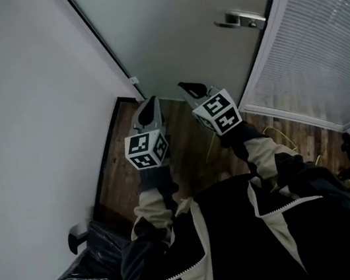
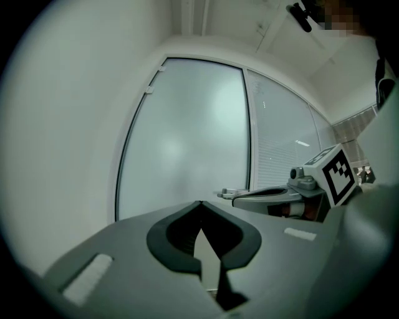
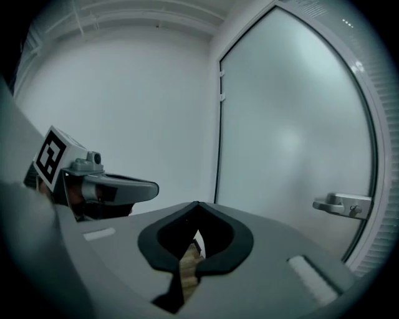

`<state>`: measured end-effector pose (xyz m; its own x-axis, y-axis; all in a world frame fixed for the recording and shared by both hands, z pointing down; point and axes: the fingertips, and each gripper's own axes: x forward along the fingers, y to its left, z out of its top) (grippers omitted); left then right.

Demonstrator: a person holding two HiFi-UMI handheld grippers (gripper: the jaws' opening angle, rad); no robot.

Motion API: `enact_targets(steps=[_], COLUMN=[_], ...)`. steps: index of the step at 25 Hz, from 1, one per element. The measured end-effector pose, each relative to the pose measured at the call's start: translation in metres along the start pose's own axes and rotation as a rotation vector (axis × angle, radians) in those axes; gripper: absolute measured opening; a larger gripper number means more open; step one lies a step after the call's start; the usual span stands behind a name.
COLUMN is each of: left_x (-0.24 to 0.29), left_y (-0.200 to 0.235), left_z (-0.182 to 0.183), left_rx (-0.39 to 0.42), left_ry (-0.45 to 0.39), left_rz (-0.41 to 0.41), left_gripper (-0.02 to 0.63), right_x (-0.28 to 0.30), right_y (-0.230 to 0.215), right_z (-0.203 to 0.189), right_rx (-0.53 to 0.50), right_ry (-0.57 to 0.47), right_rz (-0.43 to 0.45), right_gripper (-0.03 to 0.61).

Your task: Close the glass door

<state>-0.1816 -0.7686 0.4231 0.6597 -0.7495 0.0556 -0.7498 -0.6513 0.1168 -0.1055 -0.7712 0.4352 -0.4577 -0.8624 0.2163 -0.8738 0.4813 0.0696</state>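
Note:
The frosted glass door (image 1: 182, 27) stands ahead of me, between a white wall and a glazed partition with blinds. Its metal lever handle (image 1: 241, 20) is at the door's right edge, also seen as the handle (image 3: 343, 204) in the right gripper view and the handle (image 2: 232, 194) in the left gripper view. Two hinges show along the door's left edge (image 2: 149, 90). My left gripper (image 1: 152, 100) and right gripper (image 1: 185, 86) hang side by side in front of the door, apart from it and from the handle. Both are shut with nothing between the jaws: left gripper (image 2: 199, 203), right gripper (image 3: 197, 203).
A white wall (image 1: 23, 116) runs along the left. The blinds partition (image 1: 319, 43) closes the right side. Black plastic bags (image 1: 85, 279) lie on the wooden floor (image 1: 189, 147) at lower left, and thin yellow wire (image 1: 274, 132) lies on the floor at right.

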Motion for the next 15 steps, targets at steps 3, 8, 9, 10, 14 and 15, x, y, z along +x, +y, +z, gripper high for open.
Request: enact_targets(steps=[3,8,9,10,14,15], left_x=[-0.028,-0.071,-0.078,-0.085,-0.113,-0.118], left_y=[0.013,0.031,0.033,0.035,0.045,0.046], left_z=[-0.005,-0.005,-0.005,-0.005,-0.008,-0.010], left_rx=[-0.017,-0.014,-0.011,-0.009,-0.004,-0.004], left_ry=[0.005,0.007,0.006,0.006,0.010,0.013], left_rz=[0.001,-0.013,-0.019,-0.024,-0.038,-0.042], left_gripper=[0.005,0.006,0.005,0.005,0.005,0.005], right_x=[-0.003,-0.002,-0.002,-0.002,-0.002,-0.001], right_y=[0.036,0.088,0.097,0.105,0.135,0.141], right_z=[-0.001,0.004,0.006,0.008,0.011,0.010], right_rx=[0.018,0.039,0.034,0.027,0.028,0.027], right_ry=[0.016,0.014,0.014,0.012,0.004,0.004], right_rz=[0.007,-0.005,-0.007,-0.010,-0.017,-0.018], right_gripper=[0.000,0.002,0.002,0.002,0.002,0.002])
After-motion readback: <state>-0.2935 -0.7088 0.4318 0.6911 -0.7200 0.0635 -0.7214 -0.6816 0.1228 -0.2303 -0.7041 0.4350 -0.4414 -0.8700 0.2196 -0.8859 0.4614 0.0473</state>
